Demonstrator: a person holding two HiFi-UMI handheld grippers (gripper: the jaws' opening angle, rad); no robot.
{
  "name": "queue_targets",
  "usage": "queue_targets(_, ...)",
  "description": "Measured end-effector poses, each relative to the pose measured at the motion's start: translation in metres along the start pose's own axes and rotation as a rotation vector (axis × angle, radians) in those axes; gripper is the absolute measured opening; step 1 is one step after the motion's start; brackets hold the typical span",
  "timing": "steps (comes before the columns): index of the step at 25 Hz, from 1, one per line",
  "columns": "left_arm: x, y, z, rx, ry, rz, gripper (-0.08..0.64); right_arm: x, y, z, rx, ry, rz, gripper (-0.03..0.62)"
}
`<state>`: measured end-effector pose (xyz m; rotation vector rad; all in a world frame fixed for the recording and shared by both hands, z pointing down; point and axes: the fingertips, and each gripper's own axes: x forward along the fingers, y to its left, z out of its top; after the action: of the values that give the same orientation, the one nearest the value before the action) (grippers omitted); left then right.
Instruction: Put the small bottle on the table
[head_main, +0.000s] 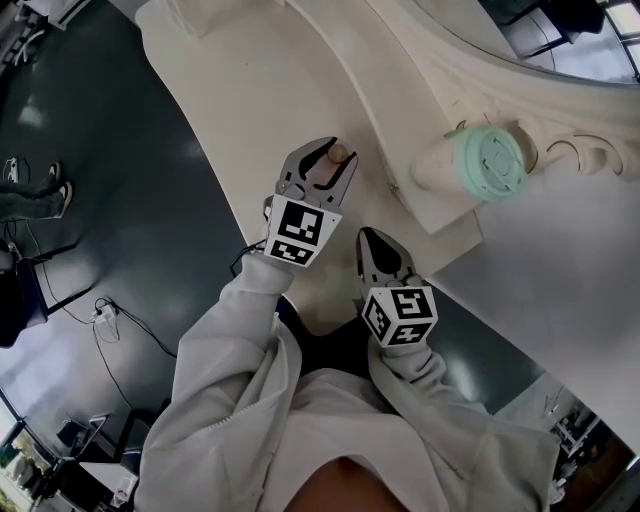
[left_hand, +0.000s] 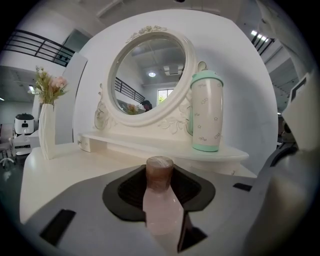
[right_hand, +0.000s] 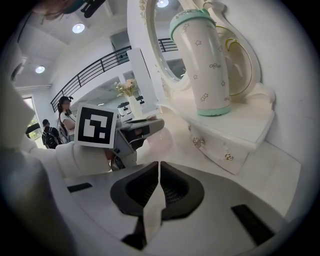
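The small pale-pink translucent bottle with a brown marbled round cap (left_hand: 160, 202) sits clamped between the jaws of your left gripper (head_main: 327, 157). It lies lengthwise along them, cap pointing forward past the tips, over the cream dressing table top (head_main: 240, 110). No view shows whether it touches the surface.

Held this way, the bottle would likely come down on its side rather than its base if you let go now. Its round body could then roll toward the table's near edge. I'd also expect the smooth, tapering shoulders to slip in the pads if you tilt it sharply. The raised shelf with the white-and-mint tumbler (head_main: 478, 165) is well ahead, so I see little risk of a knock there.

The bottle looks glossy and lightly frosted, narrowing from body to neck under a cap wider than the neck.

Your right gripper (head_main: 371, 238) hangs just beside the left with its jaws pressed together on nothing.
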<state>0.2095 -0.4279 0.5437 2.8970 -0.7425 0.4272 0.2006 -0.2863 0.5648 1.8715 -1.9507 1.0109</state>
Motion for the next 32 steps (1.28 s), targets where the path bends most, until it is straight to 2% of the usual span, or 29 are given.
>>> queue_targets(4,0.001,-0.001,-0.001,0.003,-0.006,-0.016,0.156,0.001,0.0,-0.001,-0.001,-0.001,-0.002,0.038)
queue_targets(8,0.001,0.0,-0.001,-0.006,-0.026,0.005,0.16,0.0,0.002,0.0,-0.007,-0.005,-0.004,0.038)
queue_targets(14,0.003,-0.001,-0.004,-0.016,0.002,-0.005,0.163,-0.006,0.005,0.006,-0.012,-0.029,-0.003,0.038)
queue_targets(19,-0.004,0.001,-0.008,-0.059,0.023,-0.007,0.2,-0.015,0.007,0.007,-0.021,-0.045,-0.01,0.038)
queue_targets(32,-0.032,-0.005,-0.002,-0.072,0.016,0.016,0.212,-0.038,0.015,0.005,-0.007,-0.086,-0.001,0.038)
